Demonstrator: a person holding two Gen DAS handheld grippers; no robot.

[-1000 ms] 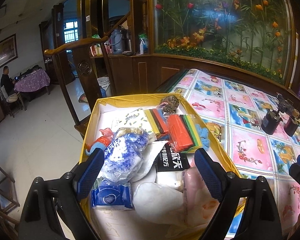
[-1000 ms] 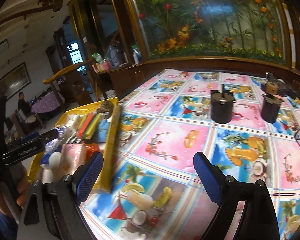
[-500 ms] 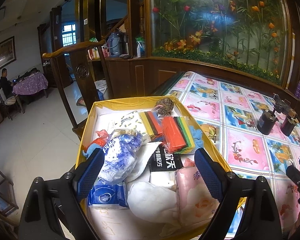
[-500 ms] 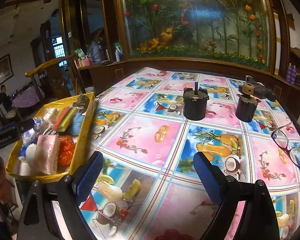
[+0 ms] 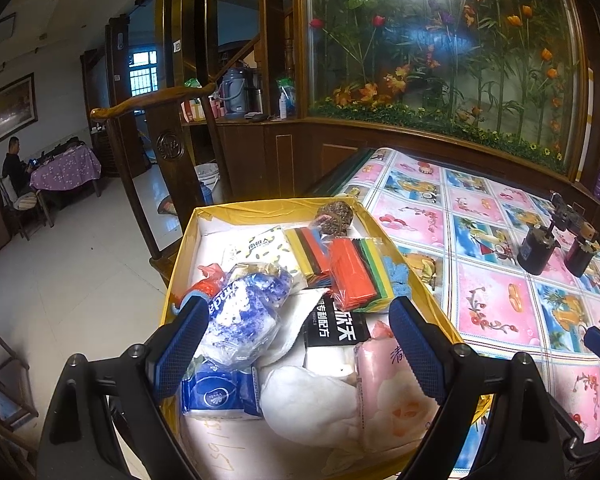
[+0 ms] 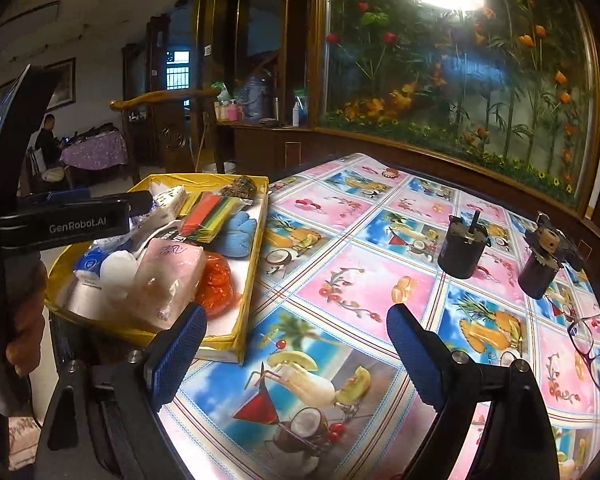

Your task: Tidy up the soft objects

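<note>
Left gripper (image 5: 296,336) gapes wide, empty, over yellow box (image 5: 416,280) of crinkly plastic packs; right gripper (image 6: 296,352) wide, empty, above glossy tablecloth (image 6: 360,280).

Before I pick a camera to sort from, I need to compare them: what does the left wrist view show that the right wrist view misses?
Only the left wrist view shows the blue-printed bag and the white pouch clearly, between the open left tongs. Only the right shows the orange mesh bag and the glasses. Both show the yellow box, the pink pack and two dark cylinders.
</note>
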